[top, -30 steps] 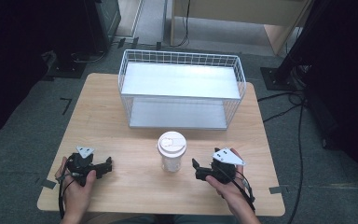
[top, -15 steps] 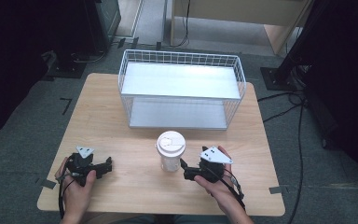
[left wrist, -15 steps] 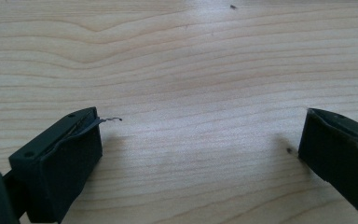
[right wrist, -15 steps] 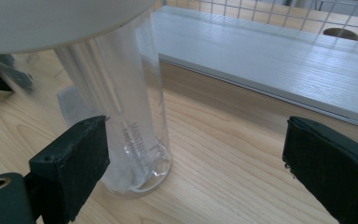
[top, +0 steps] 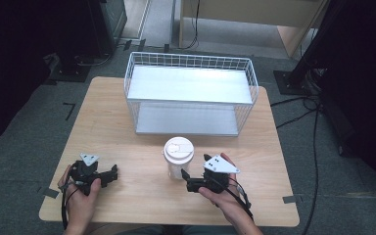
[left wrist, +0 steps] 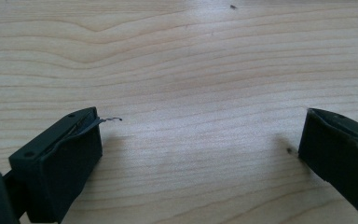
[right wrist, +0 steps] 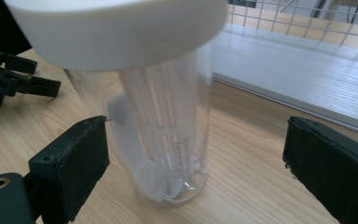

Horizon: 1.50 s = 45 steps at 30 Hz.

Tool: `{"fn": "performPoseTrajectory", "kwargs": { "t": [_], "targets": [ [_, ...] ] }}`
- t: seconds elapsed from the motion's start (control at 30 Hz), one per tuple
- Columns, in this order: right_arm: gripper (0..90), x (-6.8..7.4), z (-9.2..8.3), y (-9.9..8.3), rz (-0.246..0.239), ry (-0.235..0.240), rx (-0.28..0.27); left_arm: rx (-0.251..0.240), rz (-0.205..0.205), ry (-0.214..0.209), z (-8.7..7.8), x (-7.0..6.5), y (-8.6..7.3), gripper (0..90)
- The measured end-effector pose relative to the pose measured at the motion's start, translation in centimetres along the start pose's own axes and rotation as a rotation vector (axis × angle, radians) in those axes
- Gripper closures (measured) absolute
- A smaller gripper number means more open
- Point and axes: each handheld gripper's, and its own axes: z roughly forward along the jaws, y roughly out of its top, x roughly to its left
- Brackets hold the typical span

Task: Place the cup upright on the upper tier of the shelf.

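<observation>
While the clear cup w/ white lid stands upright near the middle of the desk's front half, just ahead of the wire basket, the right gripper sits right beside it, jaws spread wide, cup base between them in the right gripper view, not clamped. Left gripper rests near the front-left corner, jaws wide, nothing held.

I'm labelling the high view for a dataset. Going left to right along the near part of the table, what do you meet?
Left gripper → clear cup with white lid → right gripper, its open jaws next to the cup.
</observation>
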Motion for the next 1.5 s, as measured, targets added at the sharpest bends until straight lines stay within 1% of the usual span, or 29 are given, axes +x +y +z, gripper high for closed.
{"fn": "performPoseTrajectory", "kwargs": {
  "t": [0.1,0.17,0.27,0.3,0.5,0.57,0.63,0.77,0.83,0.87,0.93,1.03,1.13,1.17,1.2,1.23,1.3,1.33,1.43,1.5],
  "targets": [
    [4.9,0.4,0.3,0.2,-0.003,0.009,-0.009,0.000,0.000,0.000,0.0,0.0,0.0,0.0],
    [3.4,0.8,0.8,0.4,0.008,0.013,-0.020,0.001,0.000,-0.001,0.0,0.0,0.0,0.0],
    [2.9,0.9,1.1,0.6,0.010,0.018,-0.027,0.000,0.000,0.000,0.0,0.0,0.0,0.0],
    [2.9,1.1,1.2,0.6,0.017,0.018,-0.032,0.001,0.000,0.000,0.0,0.0,0.0,0.0],
    [1.1,1.6,2.1,0.9,0.020,0.008,-0.067,0.000,0.000,0.000,0.0,0.0,0.0,0.0],
    [0.0,1.9,2.4,1.0,0.020,-0.014,-0.083,0.001,0.000,0.000,0.0,0.0,0.0,0.0],
    [0.0,2.1,2.8,1.0,0.030,-0.040,-0.113,0.000,0.000,0.000,0.0,0.0,0.0,0.0],
    [0.0,2.5,3.6,0.9,0.032,-0.088,-0.159,0.000,0.000,0.000,0.0,0.0,0.0,0.0],
    [0.0,2.7,3.9,0.9,0.035,-0.092,-0.167,0.000,0.000,0.000,0.0,0.0,0.0,0.0],
    [0.0,2.8,4.2,1.0,0.029,-0.095,-0.180,0.000,0.000,0.000,0.0,0.0,0.0,0.0],
    [0.0,2.8,4.3,1.0,0.032,-0.101,-0.180,0.001,0.011,-0.010,0.0,0.0,0.0,0.0],
    [0.0,2.7,4.9,1.1,0.035,-0.116,-0.192,0.000,0.011,-0.011,0.0,0.0,0.0,0.0],
    [0.0,2.7,5.1,1.1,0.040,-0.118,-0.198,0.000,0.013,-0.012,0.0,0.0,0.0,0.0],
    [1.1,2.6,5.1,1.1,0.033,-0.117,-0.202,0.001,0.012,-0.011,0.0,0.0,0.0,0.0],
    [6.4,2.7,5.2,1.1,0.026,-0.125,-0.212,0.000,0.013,-0.012,0.0,0.0,0.0,0.0],
    [6.4,2.7,5.2,1.1,0.026,-0.125,-0.212,0.000,0.011,-0.011,0.0,0.0,0.0,0.0],
    [15.8,3.0,5.1,1.1,0.018,-0.150,-0.238,0.000,0.011,-0.011,0.0,0.0,0.0,0.0],
    [15.8,3.1,5.0,1.2,0.021,-0.169,-0.242,0.000,0.013,-0.012,0.0,0.0,0.0,0.0],
    [16.0,3.1,5.1,1.3,0.020,-0.169,-0.239,0.000,0.012,-0.012,0.0,0.0,0.0,0.0],
    [16.0,3.1,5.0,1.3,0.018,-0.177,-0.237,0.000,0.013,-0.012,0.0,0.0,0.0,0.0]
  ]
}}
